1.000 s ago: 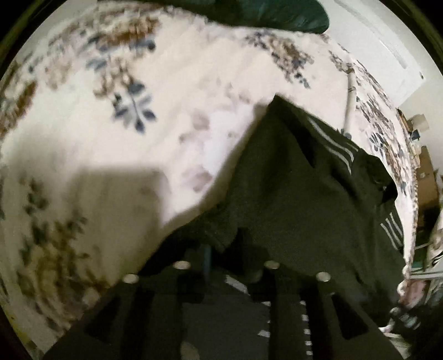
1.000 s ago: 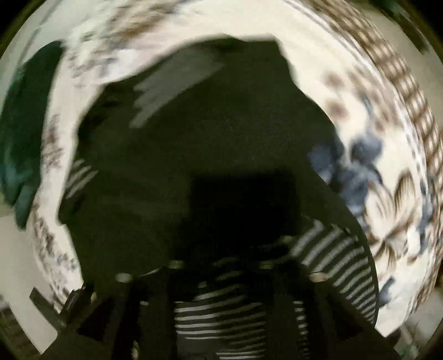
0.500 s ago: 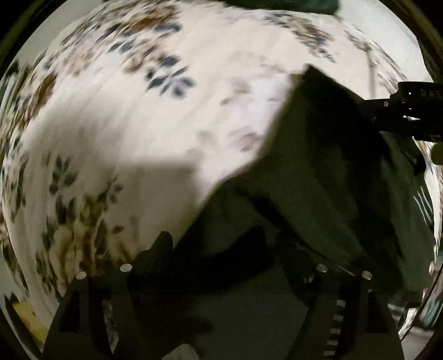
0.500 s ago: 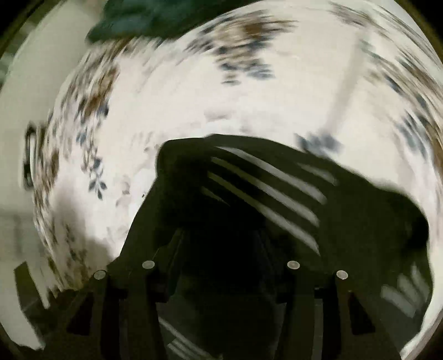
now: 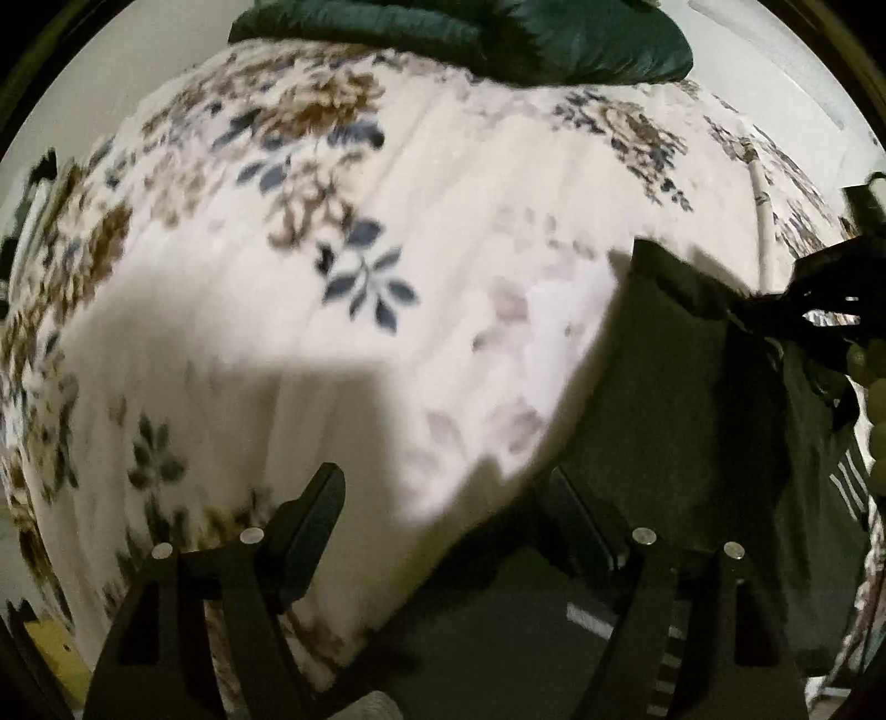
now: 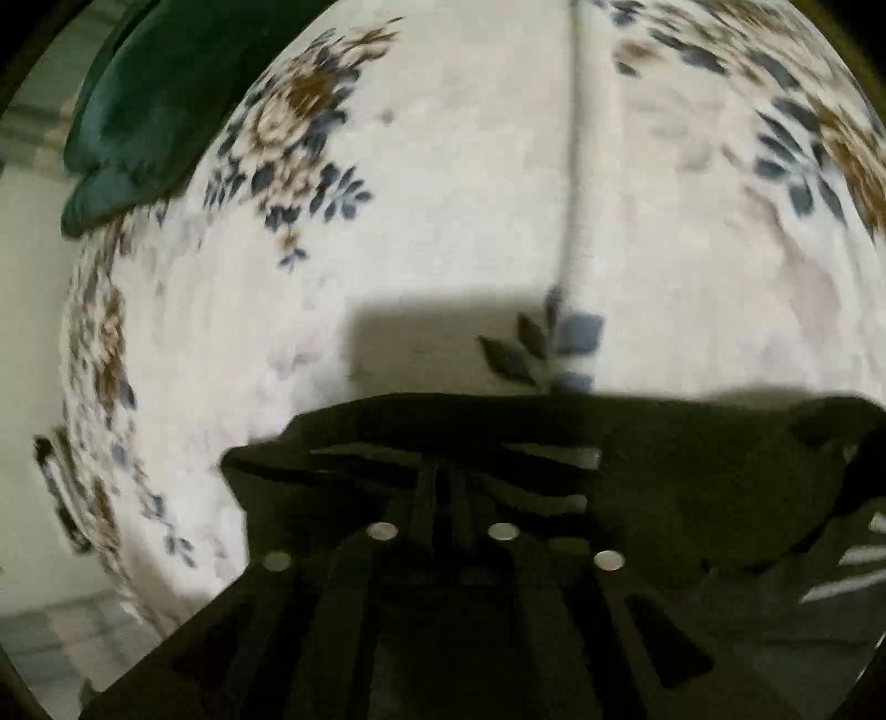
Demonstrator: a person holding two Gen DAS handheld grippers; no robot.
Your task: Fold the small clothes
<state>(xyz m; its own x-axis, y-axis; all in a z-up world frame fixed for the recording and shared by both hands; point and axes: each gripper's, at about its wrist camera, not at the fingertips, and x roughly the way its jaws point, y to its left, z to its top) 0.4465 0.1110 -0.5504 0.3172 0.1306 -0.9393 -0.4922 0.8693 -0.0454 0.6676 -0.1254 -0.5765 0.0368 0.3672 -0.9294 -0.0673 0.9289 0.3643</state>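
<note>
**A:** Where was the garment, and what had just changed?

**B:** The small dark green cloth garment with white stripes (image 5: 681, 399) lay on the white blanket printed with blue and brown flowers (image 5: 332, 277), at the lower right of your left wrist view. A second earlier your left gripper (image 5: 437, 509) had been pinched on its near edge; its jaws then opened and pulled slightly clear. Meanwhile your right gripper (image 6: 443, 487) swept across to the garment's far edge.

**A:** What did that mean for the fold?

**B:** By my reading, one fold was laid down and released, and you were taking hold for the next.

**A:** And the claws?

**B:** Your left one stood wide, holding nothing; one finger hung over bare blanket, the other over the cloth. Your right one had just been closing, jaws narrow, with the striped edge gathered between them. It looked gripped, though blur hid the pads. A dark green padded jacket (image 5: 498, 33) lay well apart at the blanket's far end.
</note>
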